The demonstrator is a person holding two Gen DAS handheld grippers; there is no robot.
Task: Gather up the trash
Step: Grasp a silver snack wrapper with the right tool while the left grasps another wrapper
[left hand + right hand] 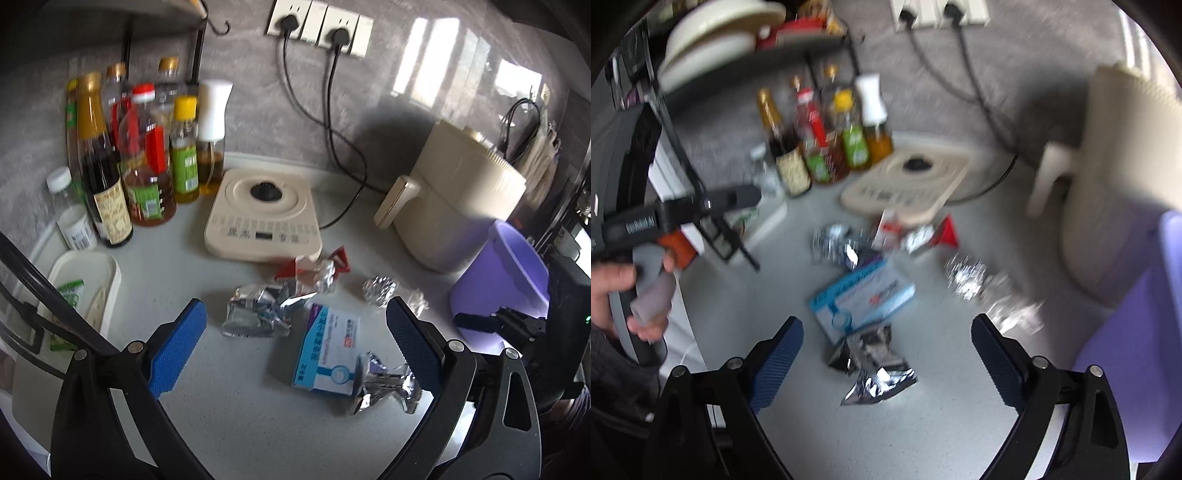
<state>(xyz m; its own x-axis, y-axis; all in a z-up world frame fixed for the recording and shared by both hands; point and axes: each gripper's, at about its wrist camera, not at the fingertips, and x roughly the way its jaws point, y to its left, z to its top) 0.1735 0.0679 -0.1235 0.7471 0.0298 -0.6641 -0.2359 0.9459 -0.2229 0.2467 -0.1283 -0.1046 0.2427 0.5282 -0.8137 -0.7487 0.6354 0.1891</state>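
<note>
Trash lies on the grey counter. A blue and white box (pixel 328 352) (pixel 862 297) is in the middle. A crumpled foil wrapper (pixel 384 384) (pixel 875 369) lies at its near end. Another foil wrapper (pixel 258 308) (pixel 833 245) lies to its left, a red and white wrapper (pixel 314 271) (pixel 923 234) behind, and foil balls (pixel 378 290) (pixel 967 277) to the right. The purple bin (pixel 506 277) (pixel 1137 325) stands at the right. My left gripper (pixel 295 347) is open above the box, holding nothing. My right gripper (pixel 888 363) is open above the near foil wrapper, holding nothing.
Sauce and oil bottles (pixel 147 155) (pixel 827 140) stand at the back left. A cream appliance base (pixel 264 214) (pixel 908 181) and a cream air fryer (pixel 461 192) (pixel 1108 177) with power cords stand behind the trash. A white tray (pixel 107 280) and a black rack are at the left.
</note>
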